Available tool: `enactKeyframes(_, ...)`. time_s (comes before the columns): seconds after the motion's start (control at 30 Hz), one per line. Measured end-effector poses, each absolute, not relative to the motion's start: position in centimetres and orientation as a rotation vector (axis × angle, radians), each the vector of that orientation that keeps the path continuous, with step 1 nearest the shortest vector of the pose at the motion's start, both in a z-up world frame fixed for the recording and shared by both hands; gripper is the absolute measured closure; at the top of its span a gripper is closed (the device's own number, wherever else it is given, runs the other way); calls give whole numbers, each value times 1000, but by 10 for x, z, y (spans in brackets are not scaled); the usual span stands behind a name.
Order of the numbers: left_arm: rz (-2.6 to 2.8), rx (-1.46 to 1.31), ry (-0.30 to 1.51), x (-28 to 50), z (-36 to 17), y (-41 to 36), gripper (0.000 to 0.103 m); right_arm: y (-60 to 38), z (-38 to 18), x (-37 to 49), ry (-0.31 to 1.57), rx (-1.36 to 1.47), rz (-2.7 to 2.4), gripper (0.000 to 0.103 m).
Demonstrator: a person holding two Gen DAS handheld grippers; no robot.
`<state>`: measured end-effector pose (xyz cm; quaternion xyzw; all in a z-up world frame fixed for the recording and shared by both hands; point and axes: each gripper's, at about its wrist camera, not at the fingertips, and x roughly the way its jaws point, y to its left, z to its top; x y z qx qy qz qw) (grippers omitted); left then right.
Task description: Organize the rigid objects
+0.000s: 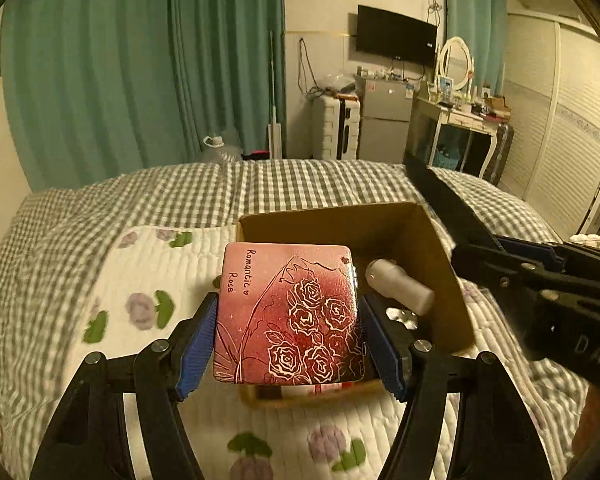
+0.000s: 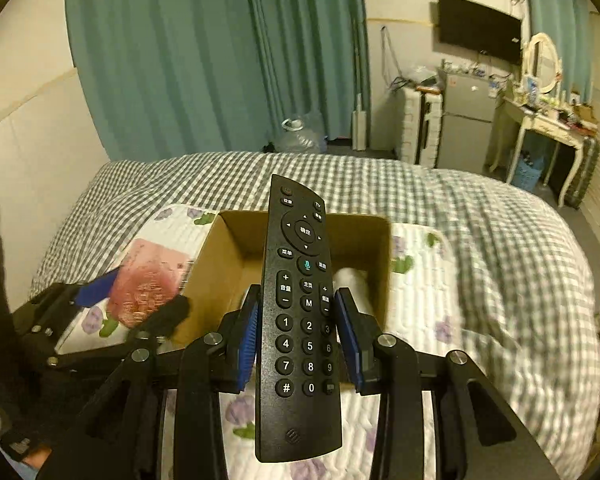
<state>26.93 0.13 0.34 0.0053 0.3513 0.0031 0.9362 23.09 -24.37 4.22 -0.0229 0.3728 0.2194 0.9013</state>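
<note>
Left wrist: tin [image 1: 288, 314] btwn tool [image 1: 288, 344] pads.

Pink-red tin [image 1: 288, 314], white rose outlines; black remote [image 2: 300, 320]; brown box [image 1: 440, 248]; grey-white gingham bedspread [image 2: 500, 240]; teal curtains [image 1: 140, 60].

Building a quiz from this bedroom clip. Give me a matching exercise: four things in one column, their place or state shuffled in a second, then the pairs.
Things:
1. pink tin
2. remote control
3. white bottle
4. cardboard box

Places or states:
A. lying on its side inside the box
B. clamped between the right gripper's blue pads
C. standing open on the quilt
D. clamped between the left gripper's blue pads

Pairs: 1-D, 2-B, 3-A, 4-C
</note>
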Motion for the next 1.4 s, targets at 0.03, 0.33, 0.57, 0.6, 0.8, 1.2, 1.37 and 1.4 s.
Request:
enactKeyframes(0.03, 2, 17, 726, 278, -3, 0, 33, -240, 38, 238, 777, -48, 459, 68)
enactKeyframes(0.33, -16, 112, 738, 324, -42, -7, 33, -225, -16, 298, 854, -69, 461, 68)
enactKeyframes(0.57, -20, 95, 767, 331, -59, -4, 31, -227, -35, 312, 873, -24, 506, 68)
enactKeyframes(0.6, -19, 100, 771, 331, -60, -5, 31, -228, -34, 312, 868, -11, 504, 68)
enactKeyframes(0.8, 17, 108, 769, 312, -39, -5, 29, -237, -7, 296, 834, -8, 442, 52)
enactKeyframes(1.2, 58, 119, 491, 192, 109, -9, 20, -279, 142, 175, 598, -118, 352, 51)
enactKeyframes(1.37, 66, 133, 356, 136, 153, -11, 17, -302, 191, 115, 469, -110, 327, 39)
enactKeyframes(1.4, 77, 138, 329, 125, 160, -11, 17, -306, 195, 106, 451, -106, 327, 35)
